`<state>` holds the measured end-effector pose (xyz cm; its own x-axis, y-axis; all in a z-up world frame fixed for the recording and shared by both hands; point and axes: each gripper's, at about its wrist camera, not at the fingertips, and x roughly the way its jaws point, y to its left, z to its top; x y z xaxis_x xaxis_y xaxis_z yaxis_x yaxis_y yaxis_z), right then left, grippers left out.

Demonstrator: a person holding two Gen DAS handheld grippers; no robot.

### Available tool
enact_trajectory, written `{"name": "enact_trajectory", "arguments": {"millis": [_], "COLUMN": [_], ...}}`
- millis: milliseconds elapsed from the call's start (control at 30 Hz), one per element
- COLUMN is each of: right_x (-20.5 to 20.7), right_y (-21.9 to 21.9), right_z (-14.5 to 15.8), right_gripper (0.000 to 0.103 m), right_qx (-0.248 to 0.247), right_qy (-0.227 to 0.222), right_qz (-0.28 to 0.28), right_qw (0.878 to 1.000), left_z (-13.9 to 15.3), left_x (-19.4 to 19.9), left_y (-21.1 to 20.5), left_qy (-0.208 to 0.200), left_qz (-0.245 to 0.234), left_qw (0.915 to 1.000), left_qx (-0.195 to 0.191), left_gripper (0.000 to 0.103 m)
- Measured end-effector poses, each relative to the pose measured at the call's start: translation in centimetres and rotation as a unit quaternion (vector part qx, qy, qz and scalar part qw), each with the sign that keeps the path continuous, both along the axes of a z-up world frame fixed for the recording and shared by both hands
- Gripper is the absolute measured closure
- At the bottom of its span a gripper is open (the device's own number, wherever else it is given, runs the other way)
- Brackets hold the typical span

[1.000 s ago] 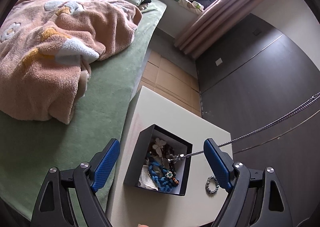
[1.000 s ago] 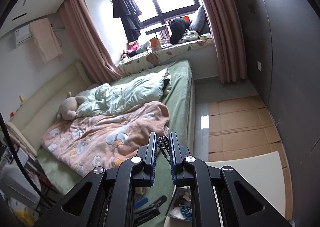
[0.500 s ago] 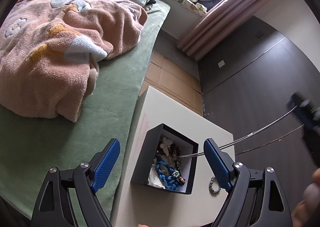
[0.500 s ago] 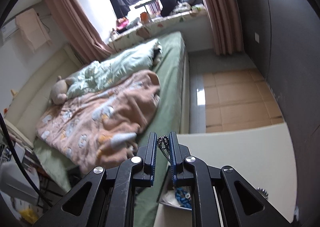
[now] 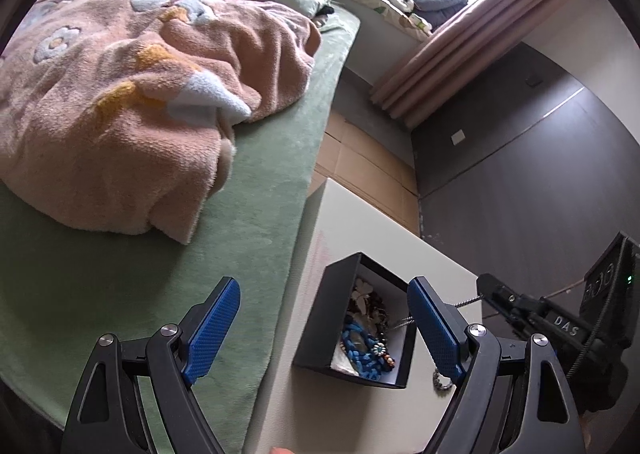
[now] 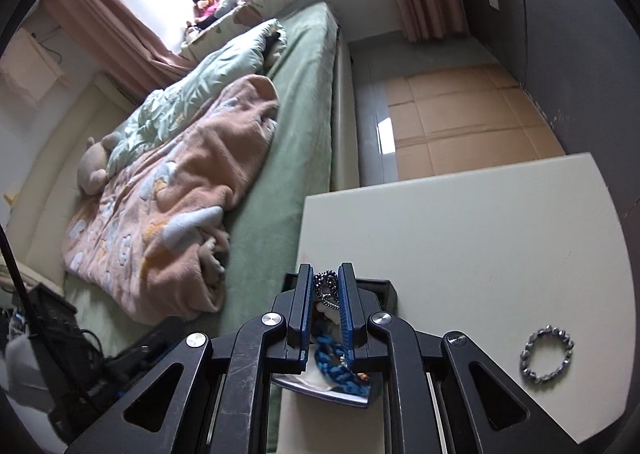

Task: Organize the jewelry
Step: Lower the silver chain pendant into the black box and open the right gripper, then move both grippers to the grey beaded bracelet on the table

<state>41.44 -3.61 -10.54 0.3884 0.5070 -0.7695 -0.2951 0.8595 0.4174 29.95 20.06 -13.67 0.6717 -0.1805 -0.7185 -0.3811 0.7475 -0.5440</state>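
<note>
Jewelry fills an open black box (image 5: 320,330) on the white surface (image 6: 460,238) beside the bed (image 5: 248,238): a blue chunky necklace (image 5: 360,350), a pale flower piece and dark beads. Right tool (image 6: 326,286) is clenched on a silver chain (image 6: 326,284) bunched between its blue pads, directly over the box. In the left wrist view the chain runs taut from the box toward the right tool (image 5: 486,290). Left tool (image 5: 324,326) is released, jaws wide and holding nothing, straddling the box. A metal bead bracelet (image 6: 547,354) lies on the surface just beside the box.
</note>
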Motion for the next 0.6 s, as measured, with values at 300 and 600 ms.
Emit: {"name": "enact_trajectory", "arguments": {"millis": [300,600], "right_x": [-0.6,-1.6], "right_y": [-1.2,-7.6], "right_z": [-0.9,-1.6], "right_gripper": [0.037,0.037], "right_qx": [0.028,0.048], "right_qy": [0.017,0.036], "right_qz": [0.02,-0.005], "right_qw": [0.999,0.998], "left_z": [0.6,1.7], "left_x": [0.4,1.4], "left_y": [-1.4,-4.4], "left_qy": [-0.002,-0.014], "left_qz": [-0.005,-0.03], "left_qw": [0.9998,0.9987], "left_qx": [0.019,0.038], "left_gripper": [0.016,0.0]}}
